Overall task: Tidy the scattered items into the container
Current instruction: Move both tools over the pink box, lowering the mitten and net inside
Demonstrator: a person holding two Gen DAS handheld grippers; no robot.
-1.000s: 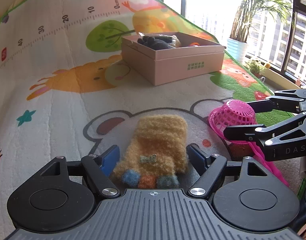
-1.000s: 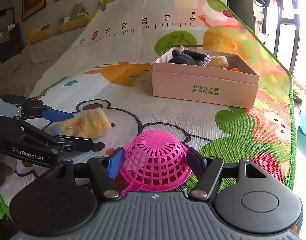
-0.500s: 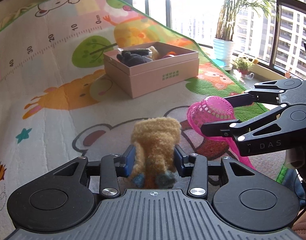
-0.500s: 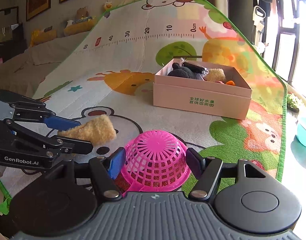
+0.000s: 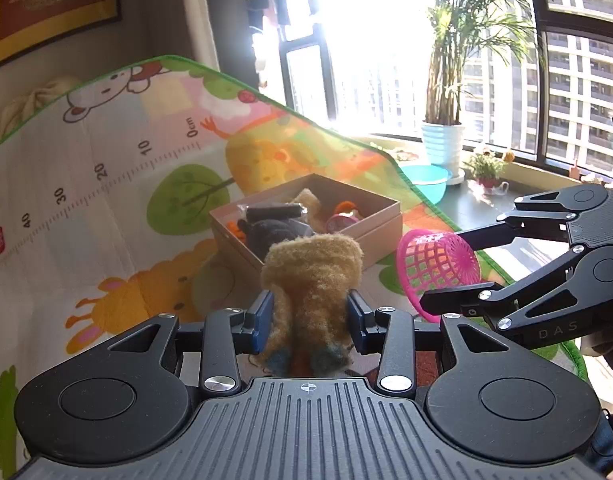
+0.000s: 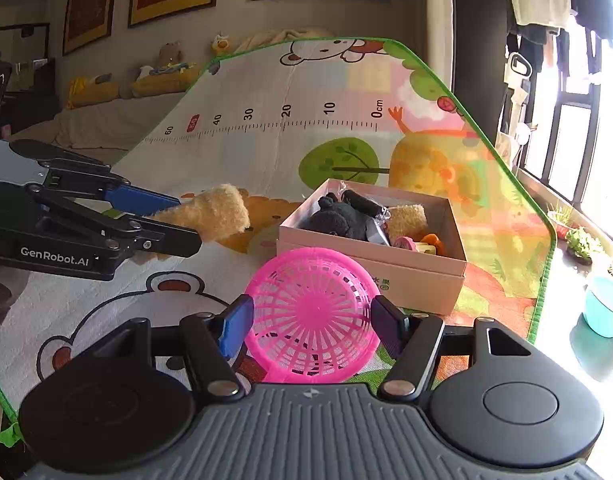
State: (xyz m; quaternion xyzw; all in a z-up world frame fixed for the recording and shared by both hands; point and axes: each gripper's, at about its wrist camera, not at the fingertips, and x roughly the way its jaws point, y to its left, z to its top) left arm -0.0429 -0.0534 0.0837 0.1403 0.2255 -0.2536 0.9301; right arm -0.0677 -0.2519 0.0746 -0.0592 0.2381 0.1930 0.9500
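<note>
My left gripper [image 5: 310, 312] is shut on a fuzzy yellow mitten [image 5: 312, 268] and holds it off the play mat, cuff pointing forward. From the right wrist view the same mitten [image 6: 214, 216] sticks out of the left gripper [image 6: 188, 222]. My right gripper [image 6: 312, 320] has its jaws closing, pads pressed on both sides of a pink mesh basket [image 6: 310, 312], which is raised and tilted. That basket [image 5: 438, 264] shows to the right in the left wrist view, in the right gripper [image 5: 442, 270]. The open pink cardboard box [image 6: 406, 280] [image 5: 234, 248] lies ahead of both.
Inside the box lie a dark plush toy [image 6: 342, 220], another yellow mitten [image 6: 406, 216] and small orange bits. The mat's green edge [image 6: 542, 280] runs right of the box. Beyond it stand a teal bowl [image 6: 604, 304] and a potted plant [image 5: 442, 140] by the window.
The left jaws shut on the mitten and lifted it off the mat. The right gripper rose with the pink basket, which tilted. Both now sit higher and nearer the box.
</note>
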